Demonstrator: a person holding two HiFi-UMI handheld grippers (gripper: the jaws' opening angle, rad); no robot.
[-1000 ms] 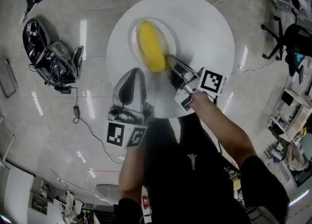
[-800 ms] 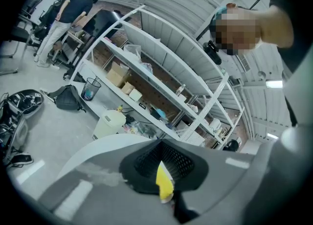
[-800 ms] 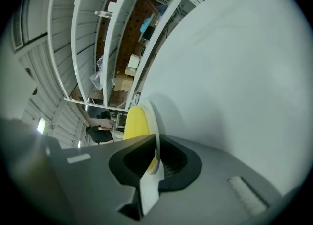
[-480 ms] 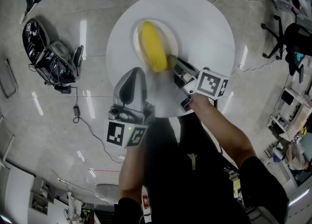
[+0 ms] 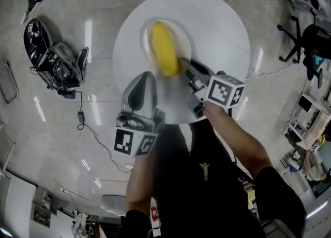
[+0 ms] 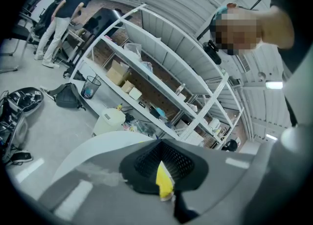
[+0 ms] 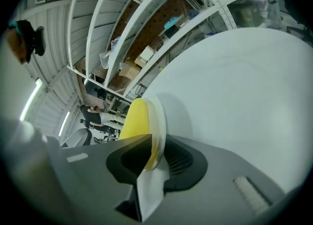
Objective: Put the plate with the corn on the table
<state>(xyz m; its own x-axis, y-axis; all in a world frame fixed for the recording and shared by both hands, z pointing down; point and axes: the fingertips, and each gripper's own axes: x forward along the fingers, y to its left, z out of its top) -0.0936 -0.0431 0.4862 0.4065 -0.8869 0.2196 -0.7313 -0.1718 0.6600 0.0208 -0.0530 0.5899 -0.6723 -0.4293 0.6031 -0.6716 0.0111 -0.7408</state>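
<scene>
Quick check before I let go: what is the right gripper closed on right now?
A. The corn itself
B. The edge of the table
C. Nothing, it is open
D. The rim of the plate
D: in the right gripper view, the right gripper has its jaws pinched on the rim of the plate, with the corn lying on the plate beyond them.

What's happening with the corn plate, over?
Right gripper shut on plate rim. Left gripper shut, empty. Corn on plate, over the table. Nothing in the way.
</scene>
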